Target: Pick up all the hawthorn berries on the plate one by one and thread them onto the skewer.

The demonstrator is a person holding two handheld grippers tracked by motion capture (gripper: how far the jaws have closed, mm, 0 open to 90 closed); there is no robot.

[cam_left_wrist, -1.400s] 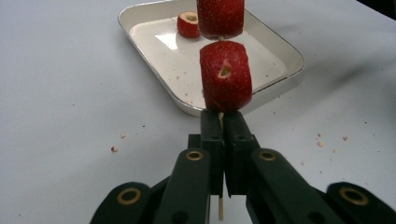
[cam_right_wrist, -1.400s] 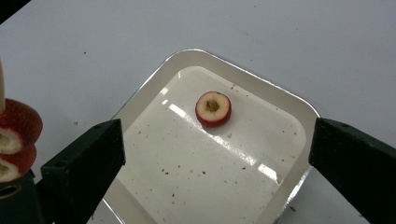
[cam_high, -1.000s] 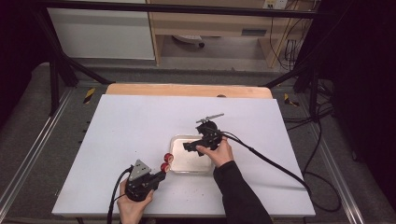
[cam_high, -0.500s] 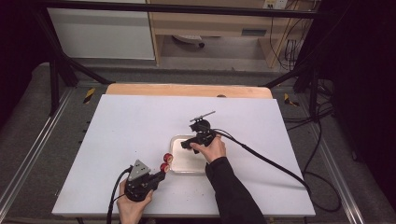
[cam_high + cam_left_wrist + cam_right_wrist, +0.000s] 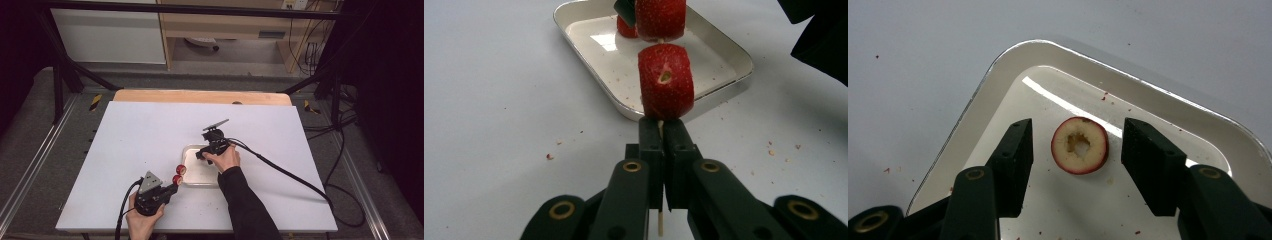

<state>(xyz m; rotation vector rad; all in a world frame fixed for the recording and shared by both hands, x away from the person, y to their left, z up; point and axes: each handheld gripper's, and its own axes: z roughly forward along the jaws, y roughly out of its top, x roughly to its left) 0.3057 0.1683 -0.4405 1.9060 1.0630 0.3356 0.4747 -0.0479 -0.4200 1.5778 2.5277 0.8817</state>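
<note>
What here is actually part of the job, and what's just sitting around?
Part of the job:
- skewer, clamped in the left gripper
- two red fruit pieces threaded on it
- cored fruit slice between the closing, not yet touching jaws of the right gripper
- white tray

Just lying about:
- red crumbs on the white table
- wooden board at the far edge

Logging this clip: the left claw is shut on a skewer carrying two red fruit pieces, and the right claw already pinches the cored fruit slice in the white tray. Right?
Not quite. The right gripper view shows the right claw open around the cored fruit slice, gaps on both sides, its jaws just closing in. The rest holds: the left claw is shut on the skewer with two red fruit pieces, beside the white tray.
</note>
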